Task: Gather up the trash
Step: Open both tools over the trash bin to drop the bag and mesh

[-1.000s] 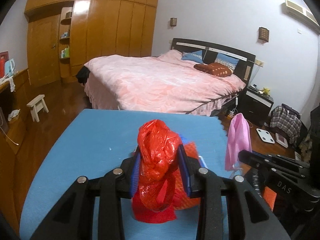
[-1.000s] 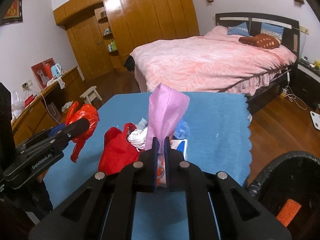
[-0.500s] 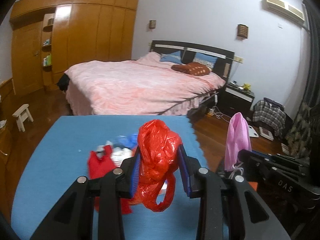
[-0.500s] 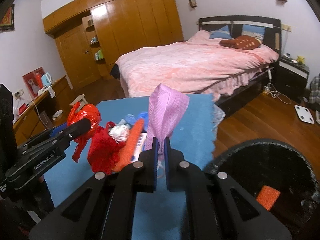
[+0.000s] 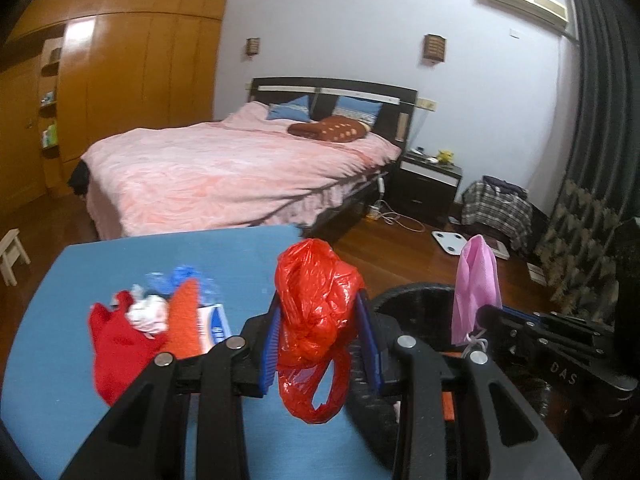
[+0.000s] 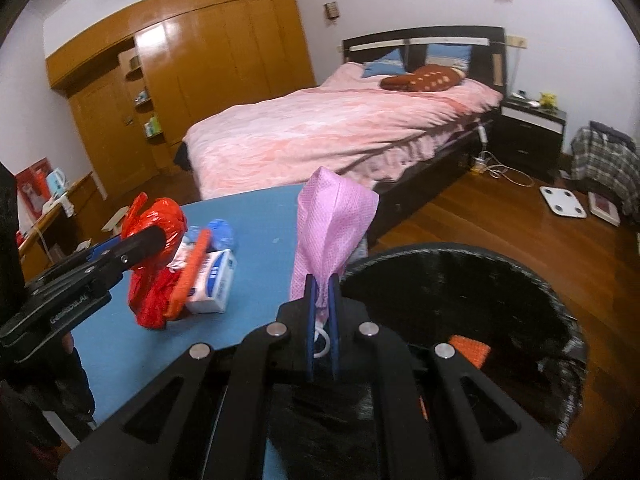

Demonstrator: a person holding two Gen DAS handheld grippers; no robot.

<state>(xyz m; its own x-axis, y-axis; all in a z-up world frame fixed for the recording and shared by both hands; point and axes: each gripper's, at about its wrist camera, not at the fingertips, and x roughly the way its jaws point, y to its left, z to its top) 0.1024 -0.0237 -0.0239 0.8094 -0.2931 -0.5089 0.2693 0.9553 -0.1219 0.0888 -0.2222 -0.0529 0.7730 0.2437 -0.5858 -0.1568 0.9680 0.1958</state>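
Both grippers swung toward bin (image 6: 460,264); left jaws pinching red bag (image 5: 316,312), right pinching pink mask (image 6: 330,220); bin bottom obscured.

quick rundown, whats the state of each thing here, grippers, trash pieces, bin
left gripper: jaws shut on red plastic bag
red plastic bag: crumpled, held up off the table
right gripper: jaws shut on pink mask
pink mask: held upright at the bin's edge
black bin: open, an orange piece inside
trash pile: lying loose on blue table
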